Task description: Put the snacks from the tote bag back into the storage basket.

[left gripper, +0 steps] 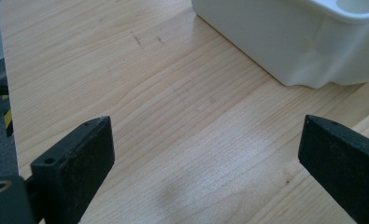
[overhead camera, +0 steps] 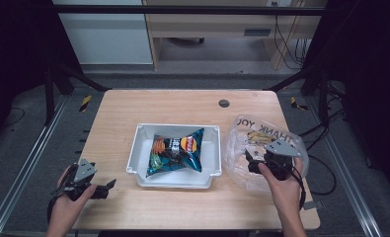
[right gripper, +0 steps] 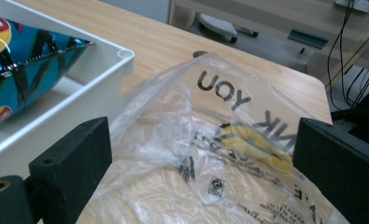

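Observation:
A blue chip bag lies inside a white bin at the table's middle; the bag and the bin's corner also show at the left of the right gripper view. A clear plastic bag printed with "THANK YOU" lies crumpled right of the bin. My right gripper hovers over that plastic bag, jaws open with nothing clamped. My left gripper rests open near the table's front left edge, over bare wood, with the bin's wall ahead of it.
The wooden table has a round cable hole at the back. Black frame posts stand at both sides, and cables hang off the right edge. A desk stands beyond the table.

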The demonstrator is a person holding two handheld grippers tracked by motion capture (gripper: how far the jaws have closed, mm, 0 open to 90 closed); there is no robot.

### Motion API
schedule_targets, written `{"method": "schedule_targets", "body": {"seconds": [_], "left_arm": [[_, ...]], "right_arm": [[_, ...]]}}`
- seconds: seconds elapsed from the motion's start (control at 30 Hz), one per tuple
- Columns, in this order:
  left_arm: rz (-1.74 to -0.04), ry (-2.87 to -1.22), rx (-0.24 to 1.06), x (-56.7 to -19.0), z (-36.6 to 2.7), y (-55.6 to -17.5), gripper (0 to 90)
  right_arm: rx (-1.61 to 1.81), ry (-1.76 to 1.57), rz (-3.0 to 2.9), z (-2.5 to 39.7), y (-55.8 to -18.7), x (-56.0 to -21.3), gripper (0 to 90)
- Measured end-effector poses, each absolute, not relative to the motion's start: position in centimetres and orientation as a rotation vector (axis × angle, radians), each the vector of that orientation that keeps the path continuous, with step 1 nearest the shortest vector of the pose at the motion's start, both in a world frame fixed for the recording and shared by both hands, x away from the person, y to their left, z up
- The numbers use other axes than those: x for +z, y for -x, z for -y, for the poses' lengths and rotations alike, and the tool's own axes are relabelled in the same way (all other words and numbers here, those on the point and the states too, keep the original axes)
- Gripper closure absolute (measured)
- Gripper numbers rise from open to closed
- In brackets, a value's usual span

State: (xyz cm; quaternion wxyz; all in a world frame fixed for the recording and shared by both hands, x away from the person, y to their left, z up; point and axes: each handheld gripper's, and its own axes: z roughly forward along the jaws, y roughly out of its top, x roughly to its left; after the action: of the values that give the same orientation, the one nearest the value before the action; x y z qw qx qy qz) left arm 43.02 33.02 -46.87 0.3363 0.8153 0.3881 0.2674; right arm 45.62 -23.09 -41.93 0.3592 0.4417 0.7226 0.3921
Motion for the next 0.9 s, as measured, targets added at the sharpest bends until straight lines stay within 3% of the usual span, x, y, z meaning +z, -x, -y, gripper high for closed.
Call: {"method": "schedule_targets", "body": {"seconds": [0.9], "left_arm": [[-1.006, -2.136, 0.693, -46.9, -33.0, -43.0, 3.2]], "right_arm": [[0.963, -1.2, -1.927, 23.2, -44.8, -46.0, 6.0]]}}
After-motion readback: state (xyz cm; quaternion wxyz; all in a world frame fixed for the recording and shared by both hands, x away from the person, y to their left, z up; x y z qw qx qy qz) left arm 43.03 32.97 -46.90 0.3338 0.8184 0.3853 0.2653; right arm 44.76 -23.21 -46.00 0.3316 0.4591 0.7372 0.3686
